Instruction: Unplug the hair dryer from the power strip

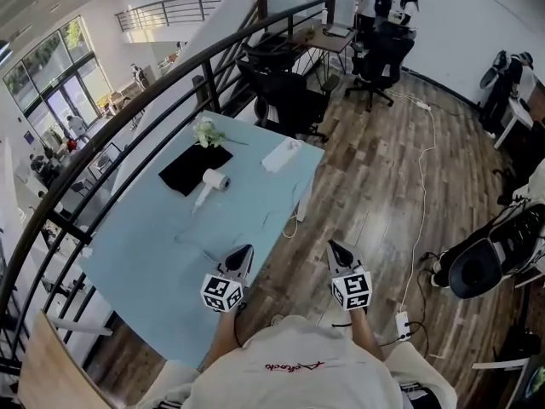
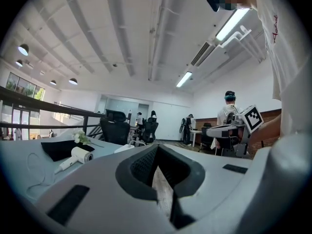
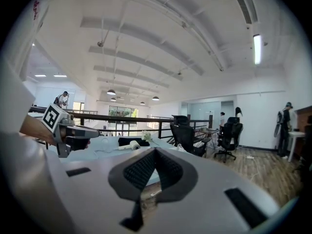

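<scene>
I hold both tools out in front of me, side by side and apart from each other. The left tool (image 1: pixel 246 250) has its jaws pressed together with nothing between them, and its own view shows the pads meeting at a closed tip. The right tool (image 1: pixel 333 246) is the same, narrowed right down and empty. The left tool sits over the near corner of the light blue tabletop (image 1: pixel 140 250), while the right tool is off to that tabletop's right, above the wooden floor (image 1: pixel 375 186). The hair dryer (image 1: pixel 213 181) lies on its side well ahead of the left tool and slightly to its left, its head resting at the edge of a black mat (image 1: pixel 189 169). A small bunch of white flowers (image 1: pixel 207 132) sits just past the mat. The white power strip (image 1: pixel 282 155) lies further ahead still, toward the tabletop's far right edge, roughly in line between the two tools. A thin white cord (image 1: pixel 290 227) loops over the tabletop's right edge ahead of the tools, but I cannot tell where it ends. Black office chairs (image 1: pixel 285 100) stand beyond the tabletop.
</scene>
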Motion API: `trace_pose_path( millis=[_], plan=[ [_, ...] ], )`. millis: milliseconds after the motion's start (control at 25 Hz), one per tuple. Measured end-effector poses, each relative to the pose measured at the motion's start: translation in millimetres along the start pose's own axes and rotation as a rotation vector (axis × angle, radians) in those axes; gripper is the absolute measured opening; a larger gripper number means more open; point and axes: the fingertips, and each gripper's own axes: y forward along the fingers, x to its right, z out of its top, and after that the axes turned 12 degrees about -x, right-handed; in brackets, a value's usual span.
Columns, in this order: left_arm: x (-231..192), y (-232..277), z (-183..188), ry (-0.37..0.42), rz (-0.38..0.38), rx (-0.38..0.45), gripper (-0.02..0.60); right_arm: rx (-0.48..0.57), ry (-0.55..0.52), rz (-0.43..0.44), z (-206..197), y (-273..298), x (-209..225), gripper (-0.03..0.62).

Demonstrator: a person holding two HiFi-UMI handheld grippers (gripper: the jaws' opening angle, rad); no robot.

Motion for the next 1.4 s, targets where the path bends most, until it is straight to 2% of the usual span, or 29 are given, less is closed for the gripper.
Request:
trace_pose_path(
  millis=[360,840,1160,1400],
  plan=[
    [-28.9,15.9,-4.3,-0.017,-0.025,-0.013,0.008,-0.025,0.016,-0.013,-3.8,30.8,-4.7,0.017],
    [-30.6,53.8,0.4,0.004,-0.075,-0.034,0.008,-0.034,0.052,-0.045,-11.3,46.2,17.9,0.017],
    [-45.0,86.9,1.0,0.012,-0.053,-0.047,0.008,-0.028,0.062,-0.02,-16.1,79.4,40.4,0.017],
    [-64.6,114.6,11.9,-0.006,-0.001,-0.057,0.008,-0.017,0.046,0.035,1.8,118.4,63.3,0.017]
  ],
)
